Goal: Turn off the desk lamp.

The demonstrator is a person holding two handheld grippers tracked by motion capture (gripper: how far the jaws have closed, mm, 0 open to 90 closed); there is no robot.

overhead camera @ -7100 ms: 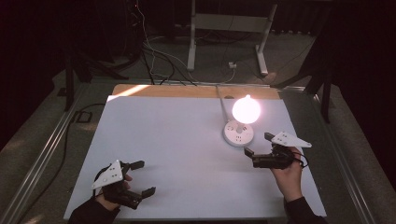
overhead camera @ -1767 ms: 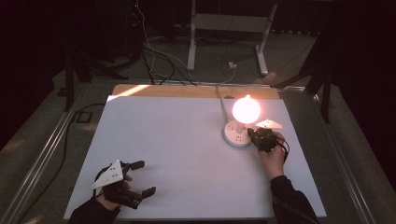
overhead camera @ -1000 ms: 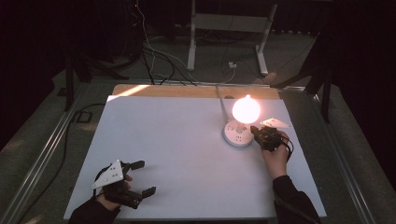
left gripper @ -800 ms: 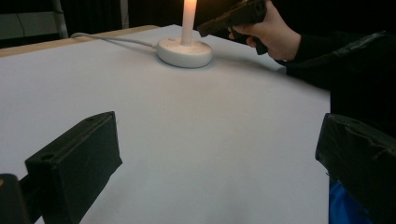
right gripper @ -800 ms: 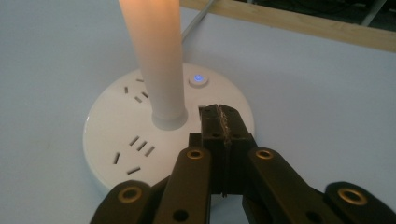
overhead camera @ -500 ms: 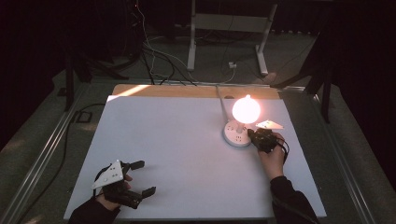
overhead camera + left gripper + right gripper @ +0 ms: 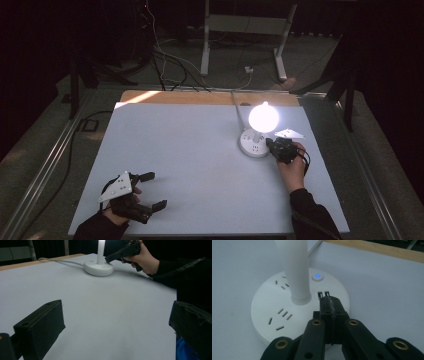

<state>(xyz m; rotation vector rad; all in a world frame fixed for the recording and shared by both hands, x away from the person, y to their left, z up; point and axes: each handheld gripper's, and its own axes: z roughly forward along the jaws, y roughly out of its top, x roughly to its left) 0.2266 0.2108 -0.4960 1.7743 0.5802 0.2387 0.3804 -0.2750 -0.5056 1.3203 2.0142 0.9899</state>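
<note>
Right gripper (image 7: pixel 329 298) with fingers pressed together empty, tips over round white socket base (image 7: pixel 267 312) of lit lamp near bench (image 7: pixel 200 150) right edge, left gripper (image 7: pixel 150 191) fingers wide apart, empty, at near-left corner

I see a white-topped table (image 7: pixel 200 165) with a wooden far edge; far right, a round white socket base (image 7: pixel 254 145) rests directly on it.

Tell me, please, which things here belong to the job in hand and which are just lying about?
In the job:
- lamp base, round, white, with sockets
- lit bulb
- blue-lit button
- right gripper, shut, tips over the base

Lying about:
- left gripper, open, resting on the table
- floor cables
</note>
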